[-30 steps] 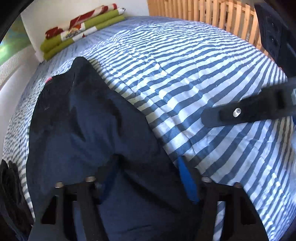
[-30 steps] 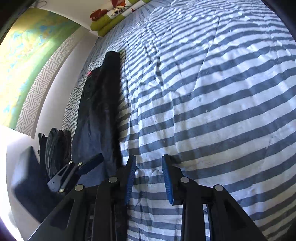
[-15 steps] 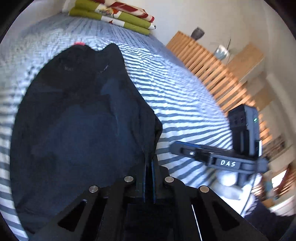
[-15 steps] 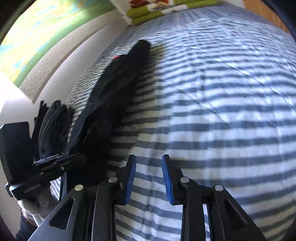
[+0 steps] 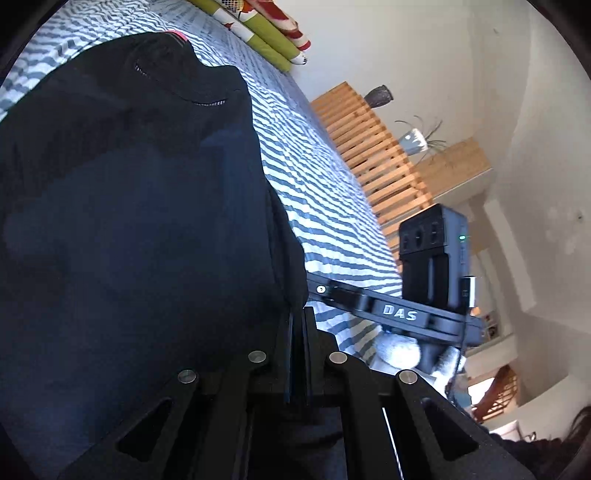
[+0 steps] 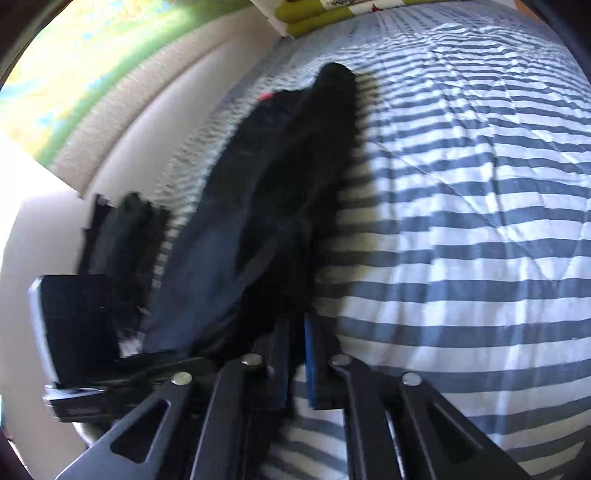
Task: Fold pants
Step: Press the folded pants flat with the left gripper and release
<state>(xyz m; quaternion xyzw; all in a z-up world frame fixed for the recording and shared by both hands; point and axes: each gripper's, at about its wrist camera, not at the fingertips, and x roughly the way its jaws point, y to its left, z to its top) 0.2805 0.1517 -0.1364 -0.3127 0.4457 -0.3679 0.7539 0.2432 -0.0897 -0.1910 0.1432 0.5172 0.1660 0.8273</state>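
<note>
the pants (image 5: 140, 221) lie lengthwise on the striped bed (image 5: 332, 206), dark and bunched, with their near edge raised off the bedding toward both cameras. the left gripper (image 5: 297, 347) is clenched on that near edge, its fingers (image 5: 309, 343) pressed together over a thin pinch of cloth. the right gripper (image 6: 295, 354) sits at the same edge just beside it; its fingers (image 6: 312, 363) are nearly together with dark cloth between them, so it looks to be grasping the pants too, though blur makes that less certain. the likely trouble from here: each pinch may hold only one layer, so when the edge is carried over, the lower layer could sag or drag and the fold land crooked. the two grips are also very close together, so the width of the cloth hangs unsupported and may droop or twist. if the right grip is shallow, it could slip free mid-lift. much is hard to read: the far end of the pants is a dark mass near the folded blankets (image 5: 266, 33), seams barely showing, and the right view is smeared. a dark pile (image 6: 122, 236) by the wall cannot be identified.
</note>
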